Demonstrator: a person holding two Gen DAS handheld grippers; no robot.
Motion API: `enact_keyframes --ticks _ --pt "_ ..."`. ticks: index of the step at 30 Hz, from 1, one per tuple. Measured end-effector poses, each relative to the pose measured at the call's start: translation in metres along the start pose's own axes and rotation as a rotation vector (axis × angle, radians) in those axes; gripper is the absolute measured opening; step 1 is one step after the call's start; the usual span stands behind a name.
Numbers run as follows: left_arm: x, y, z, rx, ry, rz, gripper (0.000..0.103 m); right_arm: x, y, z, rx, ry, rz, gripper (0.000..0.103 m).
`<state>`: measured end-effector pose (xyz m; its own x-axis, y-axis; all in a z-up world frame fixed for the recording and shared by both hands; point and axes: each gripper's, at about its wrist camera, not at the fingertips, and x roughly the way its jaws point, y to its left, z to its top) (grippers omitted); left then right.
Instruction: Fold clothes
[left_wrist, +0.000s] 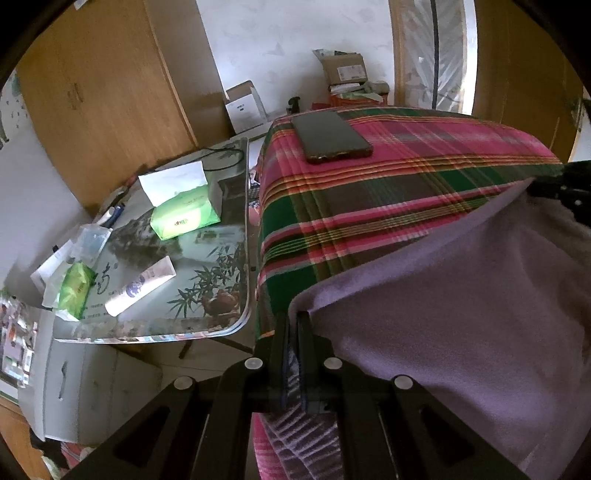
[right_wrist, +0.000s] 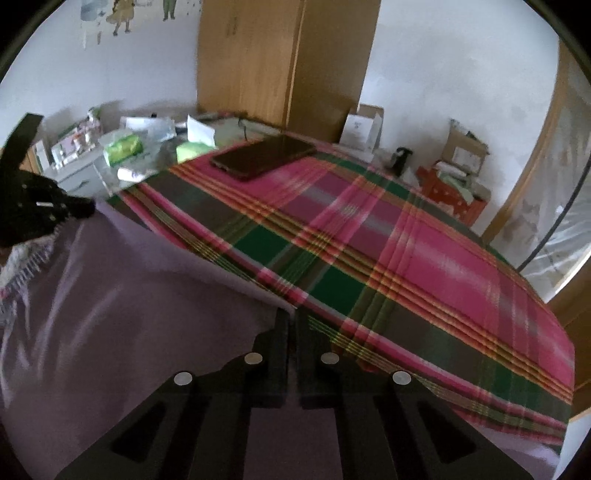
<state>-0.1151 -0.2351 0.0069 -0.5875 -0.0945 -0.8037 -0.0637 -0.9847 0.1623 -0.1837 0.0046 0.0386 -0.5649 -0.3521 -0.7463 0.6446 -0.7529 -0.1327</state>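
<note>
A purple garment (left_wrist: 443, 332) lies on the plaid bedspread (left_wrist: 369, 192) and is lifted along its far edge. My left gripper (left_wrist: 293, 321) is shut on the garment's left corner, with purple cloth pinched between its jaws. My right gripper (right_wrist: 291, 317) is shut on the right corner of the same purple garment (right_wrist: 110, 314). Each gripper shows at the edge of the other's view: the right gripper (left_wrist: 565, 184) at far right, the left gripper (right_wrist: 40, 206) at far left. A pale ribbed hem shows under the left gripper.
A dark phone (left_wrist: 330, 136) lies on the far part of the plaid bedspread (right_wrist: 369, 258). Left of the bed, a glass-topped table (left_wrist: 207, 295) holds a green tissue pack (left_wrist: 183, 218), a tube and packets. A wooden wardrobe (right_wrist: 280, 62) and cardboard boxes (right_wrist: 461, 147) stand beyond.
</note>
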Motion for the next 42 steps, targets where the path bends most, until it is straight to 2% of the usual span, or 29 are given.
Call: enact_keyframes --ticks 21,42 --pt "-0.065 -0.013 -0.01 0.025 -0.111 0.021 0.004 -0.098 0.03 -0.021 0.047 -0.106 -0.027 0.003" --pt "-0.139 -0.022 -0.055 0.031 -0.185 0.014 0.003 -0.185 0.072 -0.059 0.02 -0.2 -0.061 0.003"
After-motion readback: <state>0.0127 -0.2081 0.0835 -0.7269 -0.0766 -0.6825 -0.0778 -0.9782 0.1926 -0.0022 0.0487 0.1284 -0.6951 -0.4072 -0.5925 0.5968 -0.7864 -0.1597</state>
